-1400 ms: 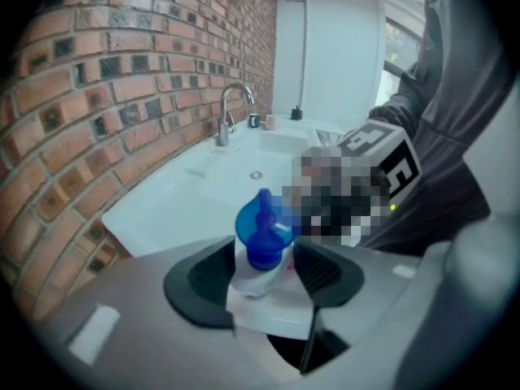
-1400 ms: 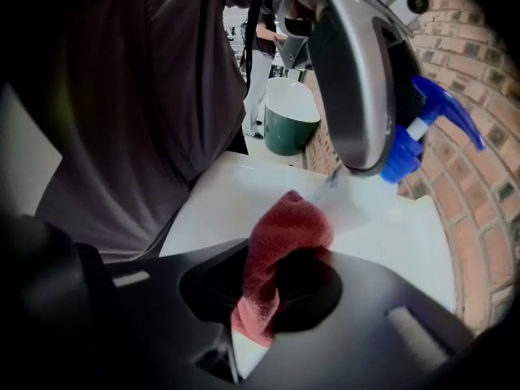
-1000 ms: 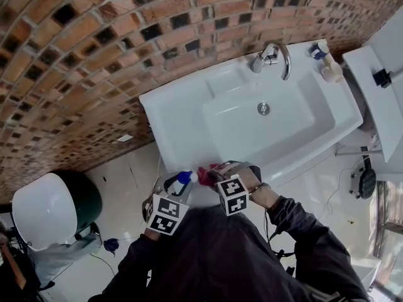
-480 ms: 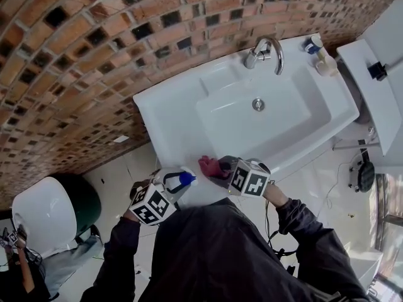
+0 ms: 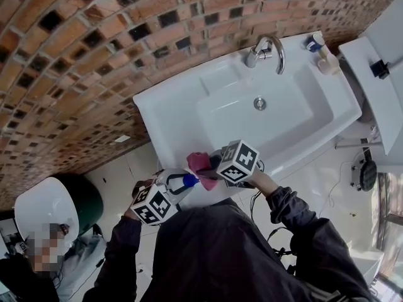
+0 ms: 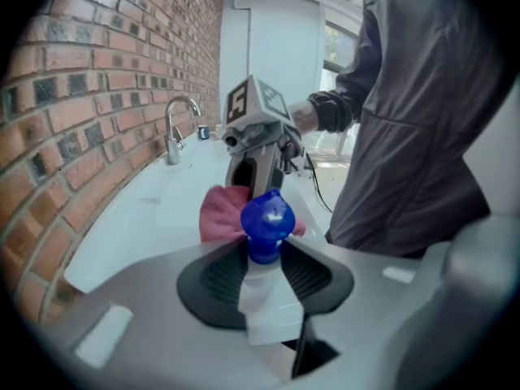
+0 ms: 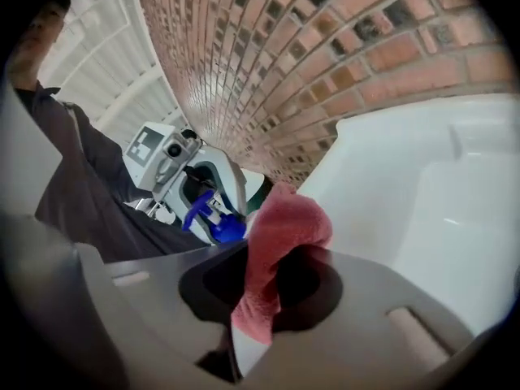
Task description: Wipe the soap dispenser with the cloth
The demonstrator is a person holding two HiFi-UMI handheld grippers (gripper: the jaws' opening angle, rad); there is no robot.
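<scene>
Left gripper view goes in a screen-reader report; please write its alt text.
The left claw grips a white soap dispenser with a blue pump. Just behind, the right claw holds a pink cloth; a white sink and brick wall lie beyond.

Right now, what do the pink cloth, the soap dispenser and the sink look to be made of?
The cloth: soft fuzzy fabric, probably terry; nap shows. The soap dispenser: likely plastic, pale body, glossy blue pump. The sink: glossy white, probably ceramic.
</scene>
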